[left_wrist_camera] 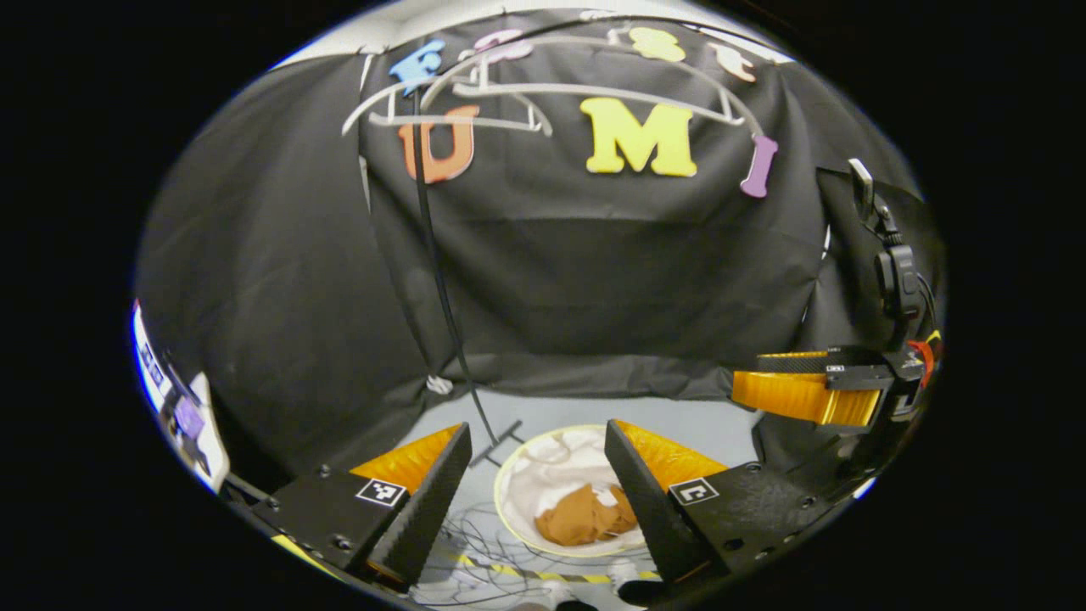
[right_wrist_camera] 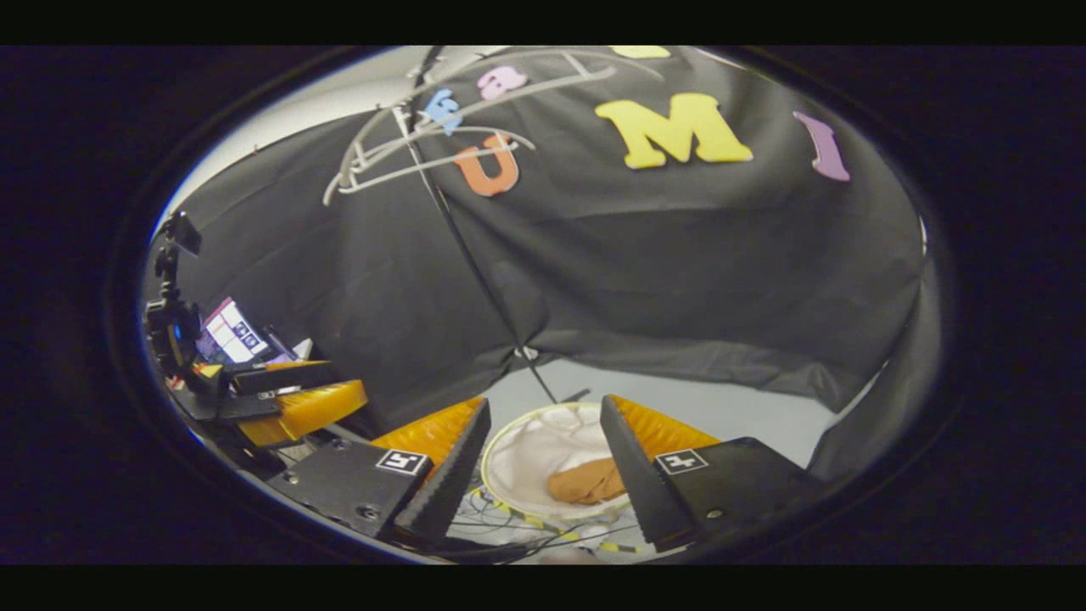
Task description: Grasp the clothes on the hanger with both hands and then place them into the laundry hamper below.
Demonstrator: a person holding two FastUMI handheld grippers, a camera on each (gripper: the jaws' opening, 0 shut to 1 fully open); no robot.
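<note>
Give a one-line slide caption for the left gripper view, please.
Open left gripper above the laundry hamper holding brown clothes; bare hangers overhead.

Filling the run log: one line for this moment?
left gripper: open | right gripper: open | brown garment: in hamper | hangers: bare

I was working in a recording booth, not a home: black cloth (left_wrist_camera: pixel 594 280) draped as walls, bare hangers (left_wrist_camera: pixel 543 93) on a thin stand (left_wrist_camera: pixel 433 255), loose cables (left_wrist_camera: pixel 492 543) and striped tape (left_wrist_camera: pixel 543 575) on the grey floor (right_wrist_camera: pixel 721 407), and a lit monitor (right_wrist_camera: pixel 231 333) off to one side.
</note>
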